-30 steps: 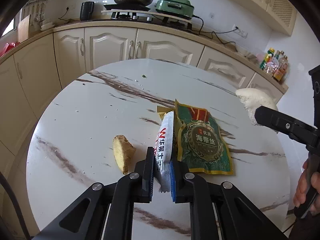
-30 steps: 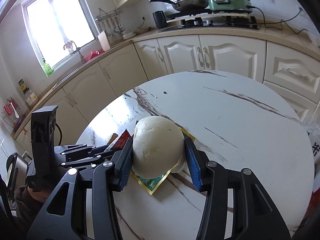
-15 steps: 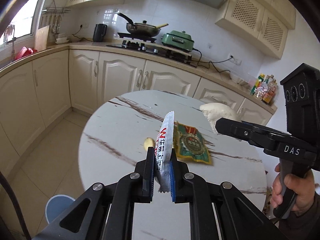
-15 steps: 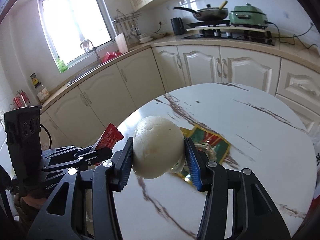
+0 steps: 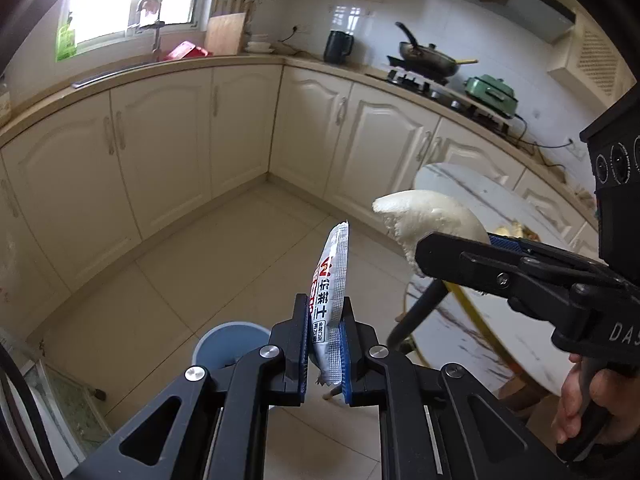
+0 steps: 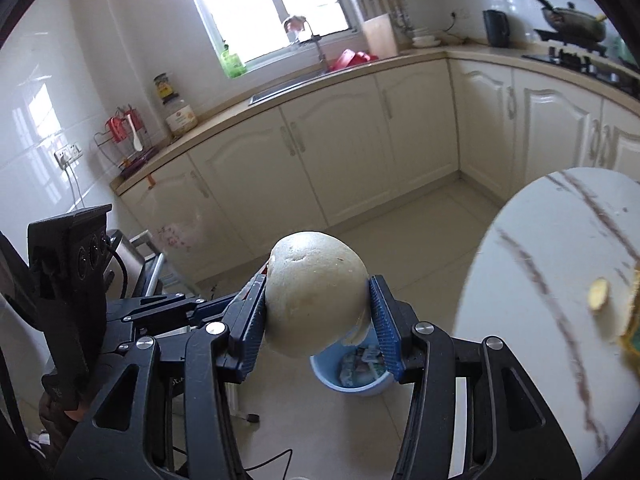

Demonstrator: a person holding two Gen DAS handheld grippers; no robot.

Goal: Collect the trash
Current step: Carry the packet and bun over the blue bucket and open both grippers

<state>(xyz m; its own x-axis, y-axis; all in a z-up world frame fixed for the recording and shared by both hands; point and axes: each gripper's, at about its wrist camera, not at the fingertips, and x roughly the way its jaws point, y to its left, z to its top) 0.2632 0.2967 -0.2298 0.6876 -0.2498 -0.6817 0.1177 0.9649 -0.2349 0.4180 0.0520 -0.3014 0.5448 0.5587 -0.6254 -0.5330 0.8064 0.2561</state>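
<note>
My left gripper is shut on a white snack wrapper with red and black print, held upright over the tiled floor. A blue trash bin stands on the floor just left of and below its fingers. My right gripper is shut on a white steamed bun. Below the bun in the right wrist view, the blue trash bin shows several wrappers inside. The bun and the right gripper's finger appear at the right of the left wrist view.
The round marble table lies to the right, with a yellowish food piece and the edge of a green packet on it. Cream cabinets line the far walls. A person's hand grips the right handle.
Both grippers have swung left off the table and out over the floor, carrying the wrapper and the bun. The blue bin has come into view beneath them.
</note>
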